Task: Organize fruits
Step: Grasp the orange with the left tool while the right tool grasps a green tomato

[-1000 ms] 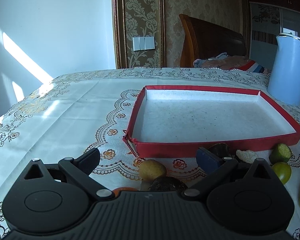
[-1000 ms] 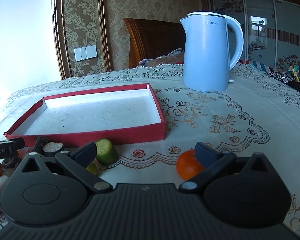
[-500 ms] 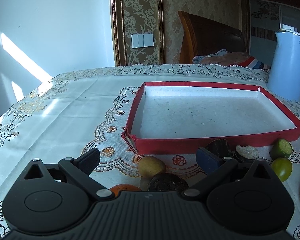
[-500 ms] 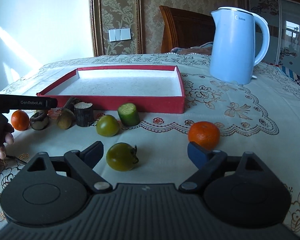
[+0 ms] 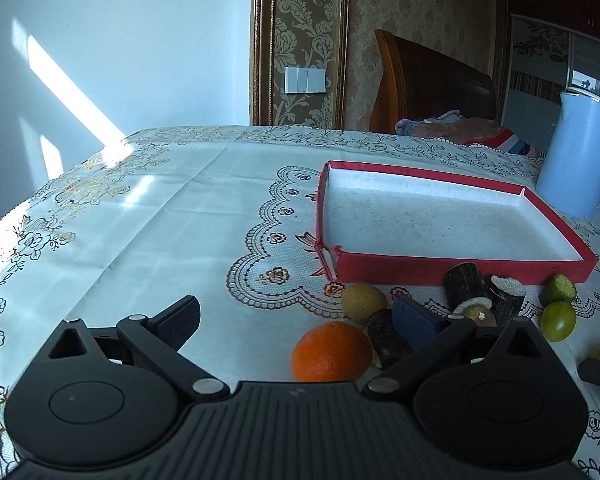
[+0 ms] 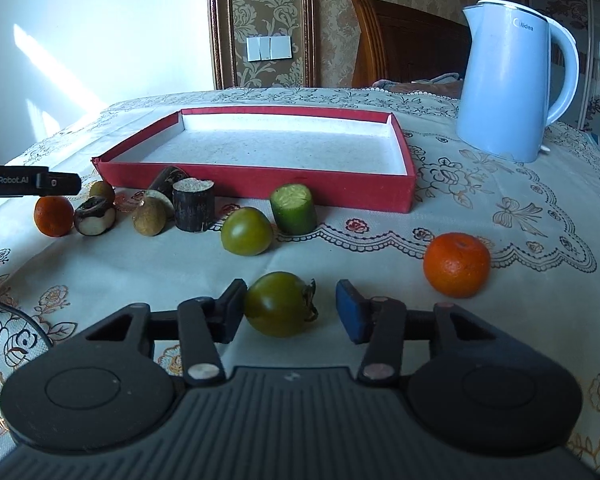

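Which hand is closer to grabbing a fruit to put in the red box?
The right. The right gripper already has the dark green tomato between its fingers, and its jaws have just been closing. The left gripper is wide open, with an orange in front of it. The red box holds nothing yet.

A plain white wall (image 5: 112, 52) on the left carries slanted patches of sunlight. Beside it stands a gilt-framed panel of damask wallpaper (image 5: 300, 40) bearing a white switch plate (image 6: 269, 48). A dark wooden headboard (image 5: 432, 80) rises behind the table. Mirrored wardrobe doors (image 5: 548, 72) occupy the right.
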The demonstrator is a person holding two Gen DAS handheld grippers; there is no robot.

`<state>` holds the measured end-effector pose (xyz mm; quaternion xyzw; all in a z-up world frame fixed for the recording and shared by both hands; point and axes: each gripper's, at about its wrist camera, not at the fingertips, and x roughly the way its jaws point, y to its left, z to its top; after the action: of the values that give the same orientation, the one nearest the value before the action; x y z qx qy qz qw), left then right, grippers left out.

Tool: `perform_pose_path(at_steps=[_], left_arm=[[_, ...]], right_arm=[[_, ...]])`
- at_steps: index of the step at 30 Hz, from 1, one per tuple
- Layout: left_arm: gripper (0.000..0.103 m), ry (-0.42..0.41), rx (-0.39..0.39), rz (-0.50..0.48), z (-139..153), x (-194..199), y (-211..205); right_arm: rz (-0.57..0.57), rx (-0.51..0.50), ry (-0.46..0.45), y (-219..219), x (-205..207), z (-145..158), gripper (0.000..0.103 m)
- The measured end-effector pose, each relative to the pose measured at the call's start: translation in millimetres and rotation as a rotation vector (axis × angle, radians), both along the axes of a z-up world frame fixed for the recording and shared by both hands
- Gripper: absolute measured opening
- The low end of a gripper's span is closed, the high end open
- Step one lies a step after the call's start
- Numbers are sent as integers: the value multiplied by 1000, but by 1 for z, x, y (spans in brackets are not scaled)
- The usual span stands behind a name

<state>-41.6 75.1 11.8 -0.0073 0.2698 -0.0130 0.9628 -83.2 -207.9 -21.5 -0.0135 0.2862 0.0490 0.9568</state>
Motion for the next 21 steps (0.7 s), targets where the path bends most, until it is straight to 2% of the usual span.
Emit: perform_pose_path(at_steps=[3,11,14,21], left_arm=[[103,-6,32,5,-3,-13,7],[103,-10,124,-93,-4,-19,-6],[103,3,153,-88,-7,-12,-10],[103,72,70,-80,-14,4,2]], right_arm=[[9,-10,-9,2,-2,0,37],[7,-18,-13,3,-2,0,37],[7,-17,-12,2,-2,-1,37],[7,-21,-12,2,-2,-1,37]])
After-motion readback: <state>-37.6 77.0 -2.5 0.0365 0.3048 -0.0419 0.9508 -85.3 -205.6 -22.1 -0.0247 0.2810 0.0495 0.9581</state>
